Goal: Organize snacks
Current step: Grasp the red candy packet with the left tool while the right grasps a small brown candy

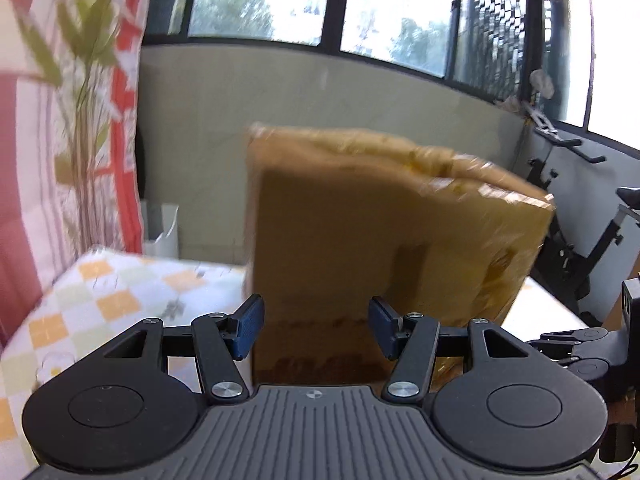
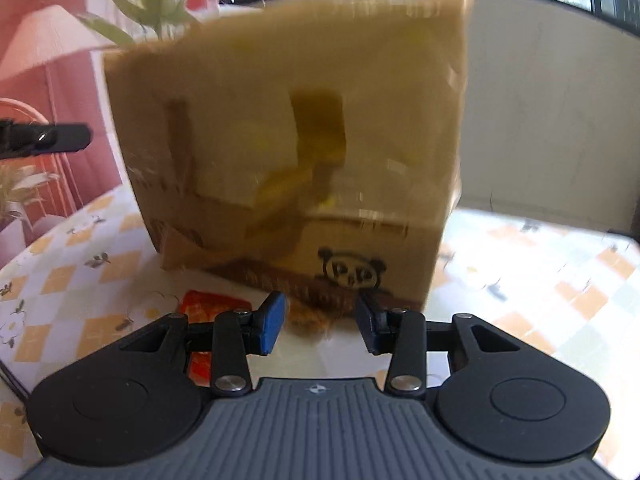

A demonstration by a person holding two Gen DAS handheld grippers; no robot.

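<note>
A large brown cardboard box [image 1: 384, 232] stands on the table, sealed with shiny tape on top. In the right wrist view the box [image 2: 288, 152] fills the middle, with a panda drawing near its lower edge and yellow tape on its side. A red and orange snack packet [image 2: 200, 320] lies on the table in front of the box, partly hidden behind my right gripper. My left gripper [image 1: 316, 328] is open and empty, close to the box's near face. My right gripper [image 2: 320, 322] is open and empty, just before the box's lower edge.
The table [image 2: 540, 280] has a white cloth with orange and green squares. A pink patterned curtain and a green plant [image 1: 80, 80] stand at the left. An exercise bike [image 1: 580, 248] stands at the right by the windows. The right gripper's body [image 1: 580, 344] shows at the lower right of the left wrist view.
</note>
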